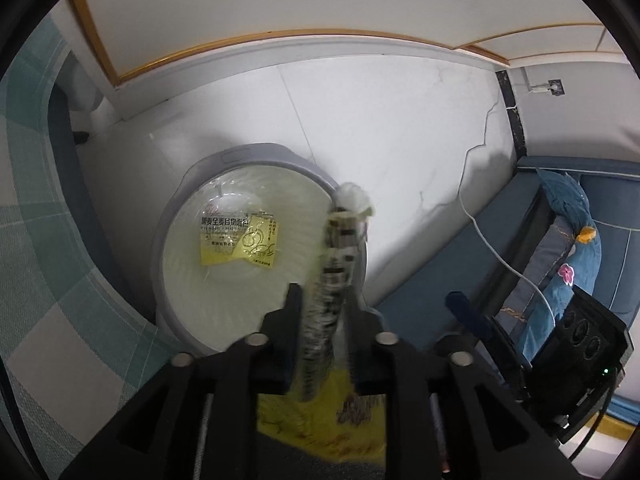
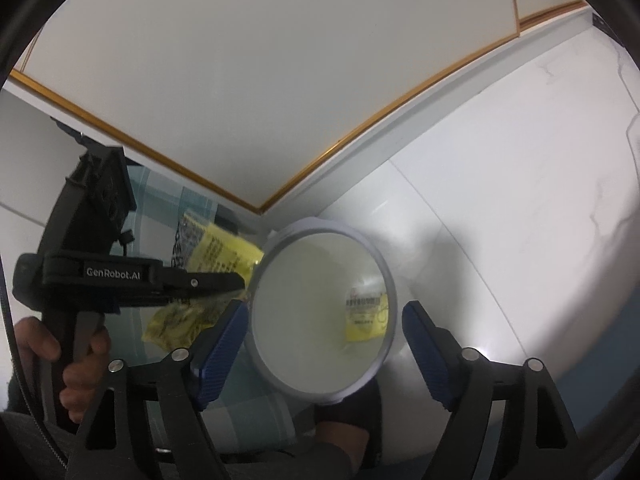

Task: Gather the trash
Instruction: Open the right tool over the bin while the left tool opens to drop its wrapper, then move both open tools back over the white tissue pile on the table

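Left gripper [image 1: 320, 312]: my jaws are pinched tight on a yellow wrapper [image 1: 332, 280], which sticks out past the tips and trails back between the fingers.
Wrapper: printed in black, blurred, its crumpled pale end ahead of the tips.
Trash bin [image 1: 176, 216]: ahead of and below my left jaws, lined with a clear bag; another yellow wrapper [image 1: 238, 242] lies inside it.
Right gripper [image 2: 324, 328]: my jaws stand wide apart, holding nothing.
Bin from the right wrist: its mouth sits between my blue pads [image 2: 224, 344].
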`<state>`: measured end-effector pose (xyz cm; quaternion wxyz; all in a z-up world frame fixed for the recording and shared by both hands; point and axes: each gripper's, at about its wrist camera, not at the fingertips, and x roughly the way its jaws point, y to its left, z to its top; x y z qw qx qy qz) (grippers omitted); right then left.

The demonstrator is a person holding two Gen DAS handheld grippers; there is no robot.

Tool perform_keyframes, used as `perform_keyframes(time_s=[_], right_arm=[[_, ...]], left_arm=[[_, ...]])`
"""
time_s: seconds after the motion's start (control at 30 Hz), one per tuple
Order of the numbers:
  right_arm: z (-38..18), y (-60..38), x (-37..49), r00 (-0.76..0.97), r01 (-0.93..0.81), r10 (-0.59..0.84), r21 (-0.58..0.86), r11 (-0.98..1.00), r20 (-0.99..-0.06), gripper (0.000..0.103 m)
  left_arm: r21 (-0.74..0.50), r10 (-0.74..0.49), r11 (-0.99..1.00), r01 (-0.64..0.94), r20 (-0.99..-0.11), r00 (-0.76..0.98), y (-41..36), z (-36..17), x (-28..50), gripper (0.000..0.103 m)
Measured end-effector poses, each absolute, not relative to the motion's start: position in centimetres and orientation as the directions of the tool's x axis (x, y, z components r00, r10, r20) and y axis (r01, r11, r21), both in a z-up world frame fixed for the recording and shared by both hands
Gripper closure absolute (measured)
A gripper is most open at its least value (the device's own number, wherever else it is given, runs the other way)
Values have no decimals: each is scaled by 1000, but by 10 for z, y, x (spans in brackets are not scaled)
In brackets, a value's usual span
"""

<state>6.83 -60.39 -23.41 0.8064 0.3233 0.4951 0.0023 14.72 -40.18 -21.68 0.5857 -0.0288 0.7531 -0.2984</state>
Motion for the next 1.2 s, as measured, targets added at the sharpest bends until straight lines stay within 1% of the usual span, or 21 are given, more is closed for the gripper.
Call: perform_keyframes(time_s=[0.07,0.1,0.2,0.27,0.3,0.47,0.53,0.7,0.93,1.0,1.03,1.07,1.2], right_arm=[[-229,-605,67,516,320,318,523,790,-795,19],[-226,-606,67,520,316,320,526,789,-792,19],[-227,-603,66,528,312,312,522,794,-790,19],[-223,-605,64,538,313,309,526,791,-785,18],[-222,-606,63,543,317,305,527,789,-782,18],[-217,-610,61,556,324,290,524,788,-779,15],[-217,-610,59,558,328,293,531,782,-776,15],[-205,-607,57,579,319,274,523,791,-768,12],[-175,-593,55,618,275,248,501,821,-746,11],[-161,-588,54,635,257,244,497,829,-733,11],[-153,-586,54,646,246,242,497,832,-724,10],[-145,-584,54,655,234,243,499,835,-715,7],[-106,-570,54,701,165,250,493,854,-668,6]], left_arm=[[-477,-391,825,302,-869,-304,-401,-216,147,72],[-478,-392,824,304,-869,-302,-401,-216,146,70],[-473,-389,824,311,-872,-297,-402,-214,144,61],[-480,-397,820,313,-870,-294,-402,-212,143,51],[-477,-394,819,318,-871,-293,-402,-211,143,50],[-441,-373,828,345,-894,-248,-398,-203,140,48],[-380,-332,848,370,-924,-189,-394,-195,139,48],[-316,-319,855,411,-945,-63,-384,-171,136,48],[-273,-335,869,413,-938,85,-358,-134,130,47],[-261,-337,875,407,-933,129,-348,-122,128,45],[-260,-343,877,404,-928,146,-343,-116,127,39],[-258,-348,879,400,-922,169,-338,-110,125,36],[-233,-350,891,389,-898,264,-316,-85,120,36]])
